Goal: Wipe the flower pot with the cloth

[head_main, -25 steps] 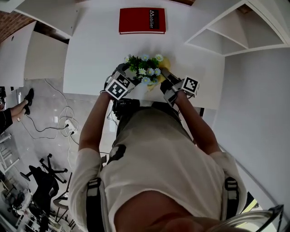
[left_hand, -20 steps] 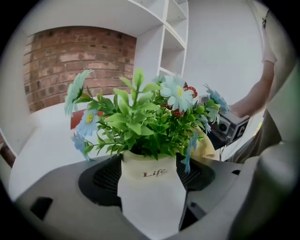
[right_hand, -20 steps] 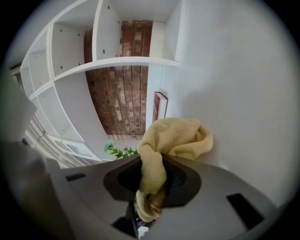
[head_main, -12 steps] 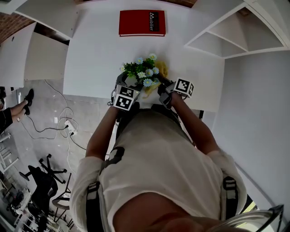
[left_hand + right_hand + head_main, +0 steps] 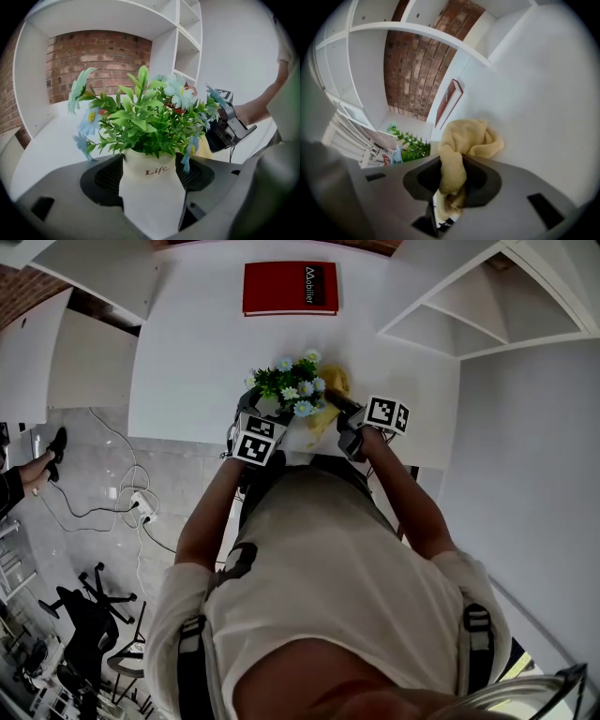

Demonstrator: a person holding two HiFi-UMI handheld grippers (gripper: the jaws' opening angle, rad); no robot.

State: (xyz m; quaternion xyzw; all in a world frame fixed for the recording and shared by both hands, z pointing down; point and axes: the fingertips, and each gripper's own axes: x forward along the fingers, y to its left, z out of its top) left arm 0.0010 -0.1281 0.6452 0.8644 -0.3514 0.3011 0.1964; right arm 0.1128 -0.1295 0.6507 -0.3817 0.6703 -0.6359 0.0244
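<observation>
Holding blue flowers (image 5: 179,95), cream flower pot (image 5: 151,190)

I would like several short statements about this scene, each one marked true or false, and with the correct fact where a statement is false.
1. The left tongs grip the white flower pot. True.
2. The right tongs are empty. False: they hold the yellow cloth.
3. A red book lies on the white table, beyond the pot. True.
4. The pot has no plant in it. False: green leaves and blue flowers fill it.
</observation>
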